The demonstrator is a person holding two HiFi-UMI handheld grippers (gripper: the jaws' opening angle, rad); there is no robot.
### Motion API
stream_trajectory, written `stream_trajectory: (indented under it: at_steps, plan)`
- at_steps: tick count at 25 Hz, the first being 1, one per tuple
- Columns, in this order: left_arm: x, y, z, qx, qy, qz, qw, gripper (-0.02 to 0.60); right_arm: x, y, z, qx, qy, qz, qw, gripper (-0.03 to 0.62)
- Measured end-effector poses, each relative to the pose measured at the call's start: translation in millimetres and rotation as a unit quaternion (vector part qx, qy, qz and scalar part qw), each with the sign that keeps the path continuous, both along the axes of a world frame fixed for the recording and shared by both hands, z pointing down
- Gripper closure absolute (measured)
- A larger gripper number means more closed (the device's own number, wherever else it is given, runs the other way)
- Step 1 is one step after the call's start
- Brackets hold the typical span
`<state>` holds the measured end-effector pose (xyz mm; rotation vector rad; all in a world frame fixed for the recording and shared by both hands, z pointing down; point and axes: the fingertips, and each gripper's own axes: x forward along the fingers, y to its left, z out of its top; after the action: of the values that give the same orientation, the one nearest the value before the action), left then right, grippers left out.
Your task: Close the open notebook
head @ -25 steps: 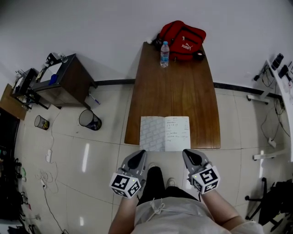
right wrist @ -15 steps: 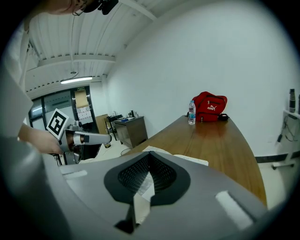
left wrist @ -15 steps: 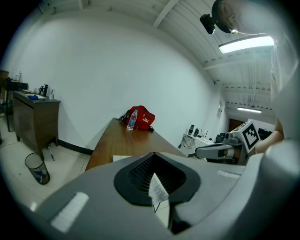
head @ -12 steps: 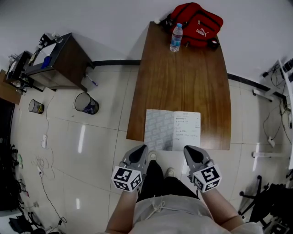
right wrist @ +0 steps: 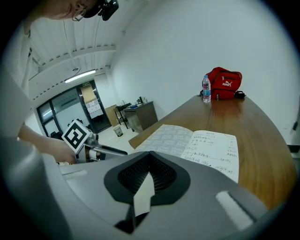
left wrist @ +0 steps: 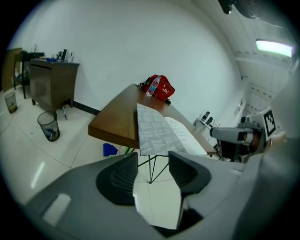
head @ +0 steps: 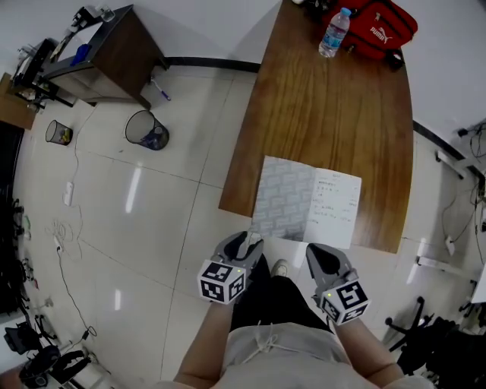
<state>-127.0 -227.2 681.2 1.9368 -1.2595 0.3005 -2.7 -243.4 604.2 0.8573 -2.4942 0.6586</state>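
1. Chunky grey plastic left gripper [head: 247, 245] and right gripper [head: 319, 257], with black ribbed pads [left wrist: 117, 176].
2. Each has a white cube with black square markers [head: 222, 281].
3. Pale drawstring top [head: 281, 357], black shorts [head: 262, 296] just above the top, and a light shoe [head: 281, 267].

Glossy tiled floor [head: 152, 228], white wall [head: 213, 23], dark wooden cabinet [head: 114, 47].

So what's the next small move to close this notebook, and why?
Probably ease the left gripper forward onto the patterned left leaf of the notebook: its jaws have just been opening, nothing is between them, and that leaf overhangs the near edge of the table right ahead.
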Motion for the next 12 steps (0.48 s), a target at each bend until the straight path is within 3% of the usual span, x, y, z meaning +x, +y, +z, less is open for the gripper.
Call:
stream_trajectory:
  at_steps: [3, 5, 9, 10, 12]
  plan:
    - [-3, -12, 7, -0.006, 0.05, -0.029, 0.9983, 0.366, -1, 1, 10, -0.003, 0.011, -0.008, 1.0, 0.59]
    - [-7, -19, 12, -0.011, 0.064, -0.038, 0.9971, 0.351, 1, 3, 18, -0.009, 0.019, -0.011, 1.0, 0.59]
    - [-2, -20, 21, -0.03, 0.077, -0.009, 0.9965, 0.35, 4, 7, 27, -0.021, 0.03, -0.01, 0.999, 0.589]
    - [1, -19, 21, -0.032, 0.08, 0.001, 0.9963, 0.36, 5, 6, 27, -0.022, 0.031, -0.01, 0.999, 0.589]
    - [3, -18, 20, -0.03, 0.081, 0.011, 0.9962, 0.437, 5, 4, 27, -0.022, 0.031, -0.006, 0.999, 0.589]
